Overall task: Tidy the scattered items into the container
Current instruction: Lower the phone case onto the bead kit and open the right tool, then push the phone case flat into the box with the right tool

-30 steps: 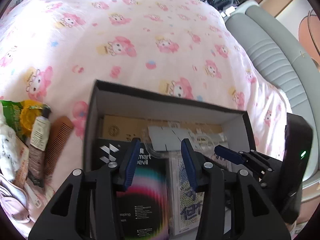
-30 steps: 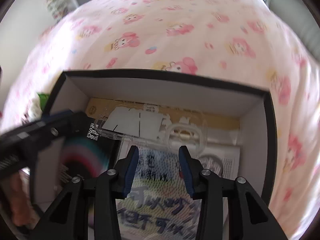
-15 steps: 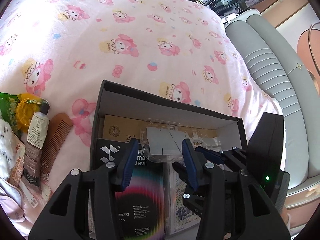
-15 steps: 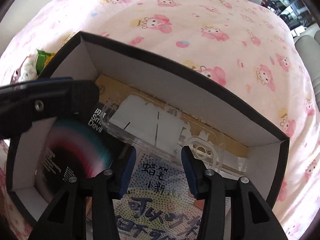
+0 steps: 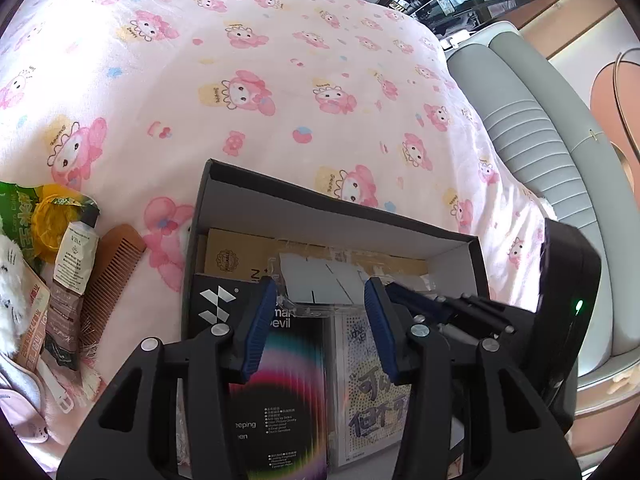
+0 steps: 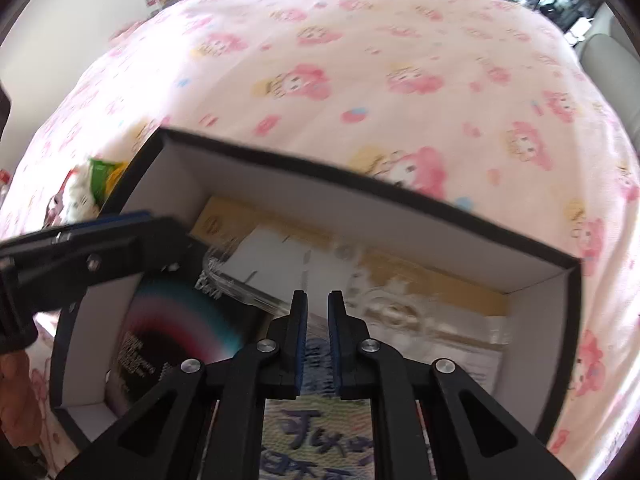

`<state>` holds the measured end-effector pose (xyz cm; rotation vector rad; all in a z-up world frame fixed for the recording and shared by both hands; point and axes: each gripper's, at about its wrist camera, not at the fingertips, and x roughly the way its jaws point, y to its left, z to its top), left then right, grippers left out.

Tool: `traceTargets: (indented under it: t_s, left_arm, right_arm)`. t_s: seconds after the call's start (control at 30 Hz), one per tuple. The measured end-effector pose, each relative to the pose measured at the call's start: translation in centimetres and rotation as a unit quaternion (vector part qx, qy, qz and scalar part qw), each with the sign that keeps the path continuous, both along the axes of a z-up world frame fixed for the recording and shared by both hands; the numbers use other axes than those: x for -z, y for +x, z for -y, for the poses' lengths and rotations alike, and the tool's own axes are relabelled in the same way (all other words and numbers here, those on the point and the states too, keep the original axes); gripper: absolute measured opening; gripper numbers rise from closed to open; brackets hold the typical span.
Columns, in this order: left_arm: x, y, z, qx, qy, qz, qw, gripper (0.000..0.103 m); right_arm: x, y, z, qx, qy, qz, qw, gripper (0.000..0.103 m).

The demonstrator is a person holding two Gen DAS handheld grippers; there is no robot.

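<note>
A black box with white inner walls (image 5: 328, 210) lies on the pink bedspread. It holds a black rainbow-print packet (image 5: 288, 380), a clear phone case (image 5: 320, 276), a tan carton (image 5: 236, 248) and a booklet with hand-drawn characters (image 5: 376, 412). My left gripper (image 5: 320, 286) hovers open over the packet and case, nothing between its pads. My right gripper (image 6: 317, 296) is shut and empty, above the booklet (image 6: 320, 440) and the near edge of the case (image 6: 272, 264). A wooden comb (image 5: 112, 276) and a cream tube (image 5: 72, 276) lie left of the box.
Beside the comb are a green and yellow snack packet (image 5: 44, 212), a white plush item (image 5: 8, 280) and pale pink fabric (image 5: 20, 404). A grey padded seat (image 5: 532, 120) runs along the bed's right side. The bedspread (image 5: 240, 60) stretches beyond the box.
My right gripper's jaws have closed from wide apart to nearly touching, with nothing caught between them. The left gripper stays open over the box, almost unmoved.
</note>
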<state>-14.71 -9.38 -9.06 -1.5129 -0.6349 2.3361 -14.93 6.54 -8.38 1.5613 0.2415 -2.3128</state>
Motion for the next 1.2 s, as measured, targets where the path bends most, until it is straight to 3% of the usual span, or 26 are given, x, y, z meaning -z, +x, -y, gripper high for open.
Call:
traceTargets:
  t_s: [0.2,0.3,0.4,0.53,0.7,0.87,1.0,1.1,1.2]
  left_arm:
    - [0.3,0.4,-1.0,0.011,-0.022,0.012,0.9996,0.048]
    - [0.0,1.1,-1.9,0.036,-0.042,0.003,0.9985,0.048]
    - [0.5,1.3,-3.4,0.073,-0.048,0.013,0.9961,0.048]
    - [2.2,1.2,-5.5,0.111,-0.074,0.042,0.9902,0.043]
    - [3.8,0.4,-5.2,0.092,-0.093,0.068,0.9892,0.042]
    - [2.5,-1.3,-4.4,0.067,-0.078,0.04,0.9938,0.042]
    - [1.2,-2.3,-3.7,0.054,-0.07,0.007,0.9961,0.042]
    - [1.6,-2.9,-3.1,0.042,-0.063,0.016,0.997,0.042]
    - [1.9,-4.4,-3.3,0.029,-0.092,0.021,0.9951,0.042]
  right_arm:
    - [-0.7,2.4,-2.6,0.032,-0.057,0.042,0.997,0.008]
    - [0.2,3.4,-3.8,0.074,-0.079,0.07,0.992,0.009]
    - [0.5,3.9,-5.1,0.118,-0.077,0.072,0.987,0.01]
    - [1.0,2.7,-5.9,0.124,-0.082,0.082,0.985,0.013]
    - [2.3,2.5,-5.8,0.112,-0.066,0.094,0.987,0.015]
    - [1.5,1.6,-6.8,0.119,-0.077,0.078,0.987,0.015]
    - [-0.2,0.8,-7.4,0.123,-0.078,0.035,0.989,0.015]
    - [-0.9,-0.2,-7.9,0.135,-0.092,0.018,0.986,0.015]
    - [-0.3,-1.3,-7.9,0.141,-0.084,0.019,0.986,0.015]
